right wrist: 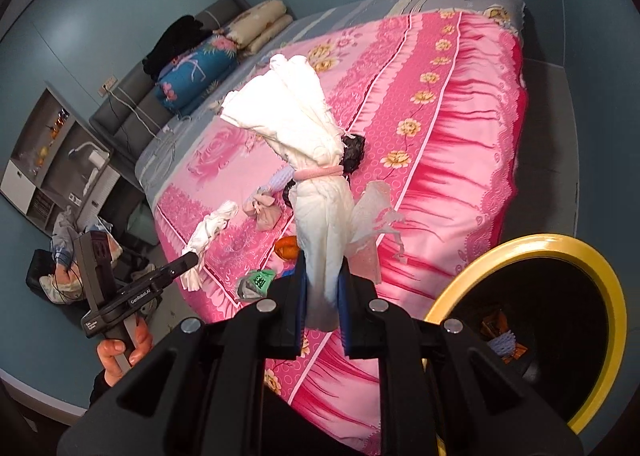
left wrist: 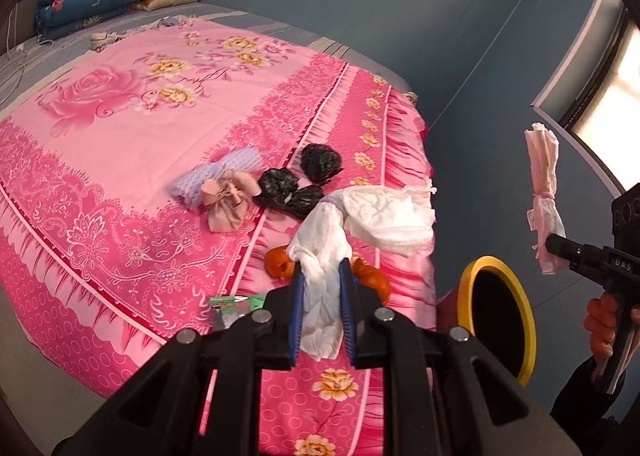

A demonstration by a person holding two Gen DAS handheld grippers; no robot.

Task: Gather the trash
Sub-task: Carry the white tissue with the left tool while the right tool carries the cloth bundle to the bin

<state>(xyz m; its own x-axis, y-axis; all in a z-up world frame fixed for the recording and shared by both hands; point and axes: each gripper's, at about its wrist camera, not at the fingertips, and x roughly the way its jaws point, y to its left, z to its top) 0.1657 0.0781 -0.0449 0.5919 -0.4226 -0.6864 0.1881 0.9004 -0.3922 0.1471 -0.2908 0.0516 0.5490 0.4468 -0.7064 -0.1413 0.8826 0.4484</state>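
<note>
Two claws are clenched, each on its own piece of soft white trash. Our left claw (left wrist: 324, 308) pinches the twisted tail of a crumpled white tissue wad (left wrist: 384, 216), whose loose end fans out above the edge of the bed (left wrist: 120, 136). Our right claw (right wrist: 324, 304) grips the lower end of a white tissue bundle tied with a pink band (right wrist: 308, 160), and it stands upright above the fingers.

We judge both to be very light, limp and easily torn, so a hold on the bunched, twisted part, as now, suits better than a hold on the thin flaring edges. The tied bundle is firmest just beside its band.

Just right of the bed corner stands the yellow-rimmed bin (right wrist: 560, 256), its dark mouth open, with some scraps already inside.

Other trash lies on the pink floral bedspread: a small pink drawstring pouch (left wrist: 226, 204), a lavender foam net sleeve (left wrist: 216, 176), crumpled black plastic bags (left wrist: 300, 184), orange peel (left wrist: 280, 262) and a green wrapper (left wrist: 236, 302) near the edge. These look light and soft too; we judge the black bags slippery and best pinched at a fold.
</note>
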